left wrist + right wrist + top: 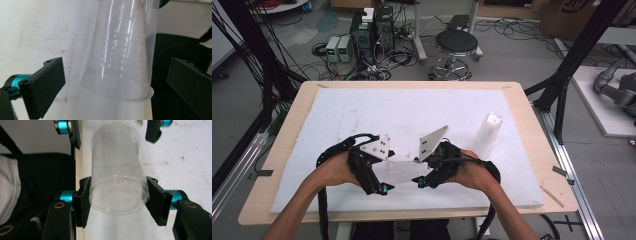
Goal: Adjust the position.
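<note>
A clear plastic cup [117,182] lies sideways just above the white board, and my right gripper [117,202] is shut on its base end. Its ringed rim end points at the left gripper's two jaws, which stand apart on either side of it. In the left gripper view the cup [122,50] rises between the jaws of my left gripper [117,87], which is open and not touching it. From above, the left gripper [382,187] and the right gripper [421,181] face each other near the front edge, with the faint cup [402,172] between them.
A tall stack of clear cups [488,132] stands upright at the right of the white board [362,115]. The wooden table edge [287,217] is close behind the grippers. A stool [456,45] and boxes with cables [372,35] are on the floor beyond.
</note>
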The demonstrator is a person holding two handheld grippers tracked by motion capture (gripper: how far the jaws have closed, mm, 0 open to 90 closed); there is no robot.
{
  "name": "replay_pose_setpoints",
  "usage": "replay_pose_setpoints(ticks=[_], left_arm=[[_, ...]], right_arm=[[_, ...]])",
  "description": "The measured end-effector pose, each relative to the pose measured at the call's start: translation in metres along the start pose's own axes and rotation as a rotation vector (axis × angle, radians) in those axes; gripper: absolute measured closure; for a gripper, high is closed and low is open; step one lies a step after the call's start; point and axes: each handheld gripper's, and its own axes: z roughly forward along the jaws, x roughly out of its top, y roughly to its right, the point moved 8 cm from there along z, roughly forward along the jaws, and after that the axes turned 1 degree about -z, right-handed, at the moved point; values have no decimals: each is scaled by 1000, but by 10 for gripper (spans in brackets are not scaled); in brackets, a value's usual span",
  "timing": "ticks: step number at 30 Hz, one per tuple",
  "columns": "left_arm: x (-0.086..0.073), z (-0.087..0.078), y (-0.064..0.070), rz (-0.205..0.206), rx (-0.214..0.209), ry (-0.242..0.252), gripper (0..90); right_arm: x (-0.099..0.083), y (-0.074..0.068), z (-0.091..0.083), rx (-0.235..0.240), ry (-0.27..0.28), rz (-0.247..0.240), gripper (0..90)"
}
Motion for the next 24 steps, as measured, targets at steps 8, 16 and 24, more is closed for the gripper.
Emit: replay_pose_setpoints(ticks=[8, 16, 24], left_arm=[[-6, -19, 1, -46, 21, 274, 17], [-15, -20, 0, -100, 26, 434, 17], [-17, -15, 2, -128, 6, 566, 17]], right_arm=[[-13, 4, -7, -23, 191, 51, 427], [-23, 4, -11, -24, 398, 100, 428], [-25, -1, -6, -12, 474, 88, 428]])
